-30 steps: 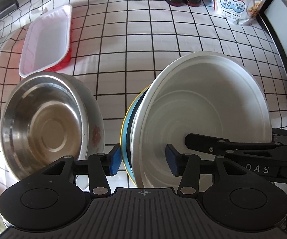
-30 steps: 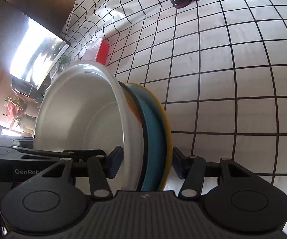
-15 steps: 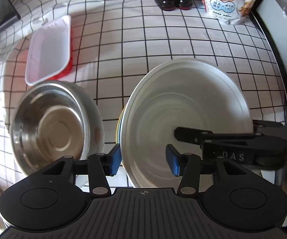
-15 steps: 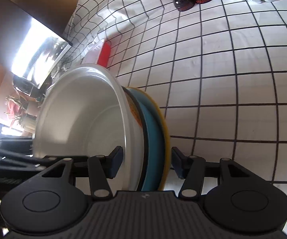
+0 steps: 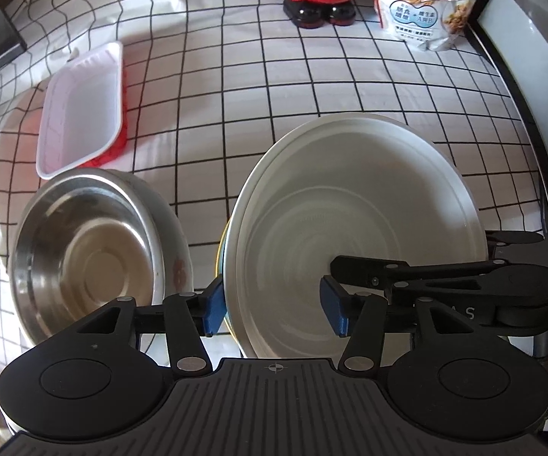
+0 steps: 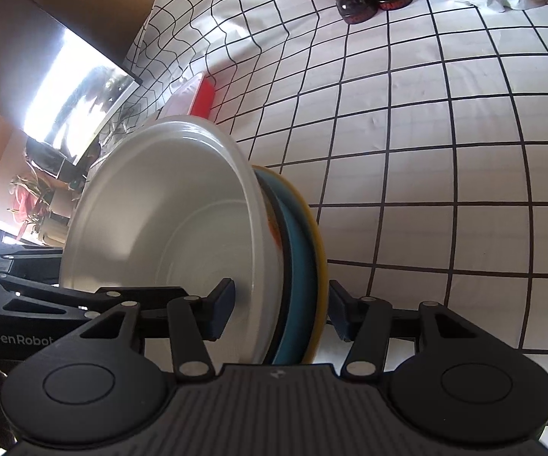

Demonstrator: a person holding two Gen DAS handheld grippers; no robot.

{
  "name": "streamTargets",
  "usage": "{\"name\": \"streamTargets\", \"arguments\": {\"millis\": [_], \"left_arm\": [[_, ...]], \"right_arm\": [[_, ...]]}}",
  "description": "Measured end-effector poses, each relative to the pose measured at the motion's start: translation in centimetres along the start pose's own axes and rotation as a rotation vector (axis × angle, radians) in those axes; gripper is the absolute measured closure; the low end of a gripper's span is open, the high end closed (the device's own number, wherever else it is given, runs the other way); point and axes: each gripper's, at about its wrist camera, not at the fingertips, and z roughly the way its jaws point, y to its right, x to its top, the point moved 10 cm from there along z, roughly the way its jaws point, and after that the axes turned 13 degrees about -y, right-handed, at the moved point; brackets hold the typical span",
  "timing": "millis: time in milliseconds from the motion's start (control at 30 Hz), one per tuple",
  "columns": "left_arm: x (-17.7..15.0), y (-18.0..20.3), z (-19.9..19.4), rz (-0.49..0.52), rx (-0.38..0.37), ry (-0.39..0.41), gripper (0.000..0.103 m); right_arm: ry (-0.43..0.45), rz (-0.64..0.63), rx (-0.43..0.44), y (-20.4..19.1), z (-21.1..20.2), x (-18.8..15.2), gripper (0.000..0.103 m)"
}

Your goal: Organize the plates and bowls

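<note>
Checked tablecloth (image 5: pixel 236 87), steel bowl (image 5: pixel 84 258) beside plate stack (image 5: pixel 349 228), white tray (image 5: pixel 80 110) behind

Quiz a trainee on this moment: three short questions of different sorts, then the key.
1. True or false: the steel bowl holds food.
2. Choose one: the right claw is shut on A) the plate stack, B) a white tray, C) a cereal bag.
3. Fill in: the stack faces the camera with its white side; its rearmost plate is coloured ___.

Key: 1 false, the bowl is empty. 2 A. 3 yellow.
</note>
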Motion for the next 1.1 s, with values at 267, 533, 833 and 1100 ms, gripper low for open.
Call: {"name": "streamTargets", "arguments": {"millis": [267, 533, 833, 1100], "left_arm": [[0.2, -0.3, -0.2, -0.048, -0.081, 0.077, 0.041], [0.1, -1.0, -0.4, -0.084, -0.077, 0.118, 0.056], [-0.7, -3.4, -4.8, -0.035, 0.009, 0.180, 0.066], [0.1, -3.3, -2.7, -0.016, 0.030, 0.069, 0.065]], "right_arm": [[0.003, -0.011, -0.012, -0.2, 0.0, 0.0, 0.053], [0.009, -0.016, -0.034, -0.4, -0.1, -0.1, 0.052], [0.016, -0.002, -0.054, -0.1, -0.3, 0.1, 0.052], [0.005, -0.011, -0.073, -0.4, -0.4, 0.1, 0.052]]}}
